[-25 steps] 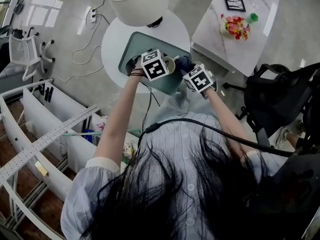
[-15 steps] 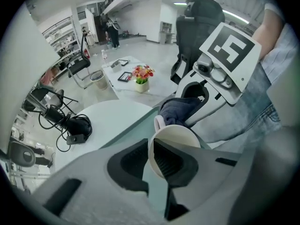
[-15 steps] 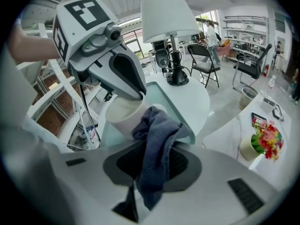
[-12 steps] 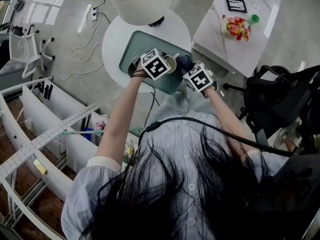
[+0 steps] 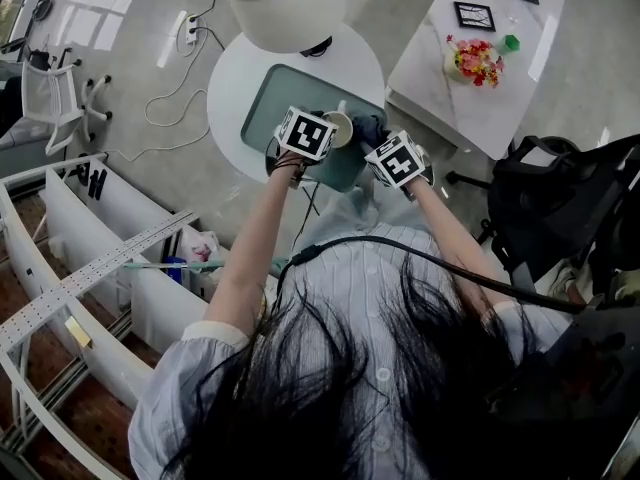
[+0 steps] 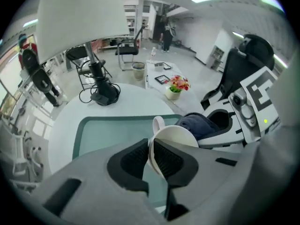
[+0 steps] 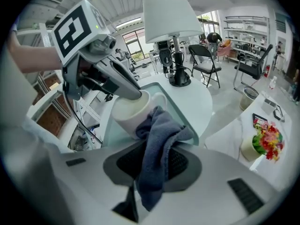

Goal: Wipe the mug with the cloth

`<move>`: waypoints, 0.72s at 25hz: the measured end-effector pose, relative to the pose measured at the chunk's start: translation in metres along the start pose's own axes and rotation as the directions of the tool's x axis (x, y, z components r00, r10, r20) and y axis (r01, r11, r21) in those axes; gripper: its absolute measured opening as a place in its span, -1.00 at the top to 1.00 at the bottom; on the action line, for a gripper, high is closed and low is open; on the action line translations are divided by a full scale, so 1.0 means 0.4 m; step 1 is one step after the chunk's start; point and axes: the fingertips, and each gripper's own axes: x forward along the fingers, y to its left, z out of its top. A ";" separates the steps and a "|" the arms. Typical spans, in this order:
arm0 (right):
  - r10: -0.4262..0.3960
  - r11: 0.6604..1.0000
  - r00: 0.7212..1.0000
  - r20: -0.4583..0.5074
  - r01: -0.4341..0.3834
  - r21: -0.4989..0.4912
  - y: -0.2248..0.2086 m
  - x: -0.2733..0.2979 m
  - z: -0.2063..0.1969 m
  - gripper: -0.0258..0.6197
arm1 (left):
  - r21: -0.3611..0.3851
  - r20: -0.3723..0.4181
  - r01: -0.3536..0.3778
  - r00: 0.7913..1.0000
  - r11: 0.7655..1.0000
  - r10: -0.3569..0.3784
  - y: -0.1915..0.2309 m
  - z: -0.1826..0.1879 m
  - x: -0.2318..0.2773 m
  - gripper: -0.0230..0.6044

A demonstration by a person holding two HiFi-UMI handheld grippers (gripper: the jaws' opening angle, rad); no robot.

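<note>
Mug (image 6: 180, 136) rim clamped by left gripper (image 6: 151, 150) fingers; right gripper (image 7: 156, 162) fingers pinch cloth (image 7: 161, 128), half-hiding mug.

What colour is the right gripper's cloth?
The soft fabric cloth is slate blue-grey; clearest in the right gripper view.

A round table (image 5: 225, 88) stands on grey floor (image 5: 110, 88) (lamp (image 5: 283, 3) above).

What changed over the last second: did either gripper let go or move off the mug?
The left gripper turned a little at the wrist, so its marker cube now faces the head camera more squarely. Nothing was let go or newly taken hold of. Unchanged: the left jaws are shut on the rim of the mug, and the right gripper is shut on the cloth, which lies against the mug over the green mat.
</note>
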 end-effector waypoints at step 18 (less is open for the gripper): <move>0.024 0.999 0.999 0.024 -0.025 0.042 0.032 -0.012 0.002 0.63 | -0.636 0.081 -0.089 0.980 0.766 0.181 0.042 -0.043 -0.050 0.77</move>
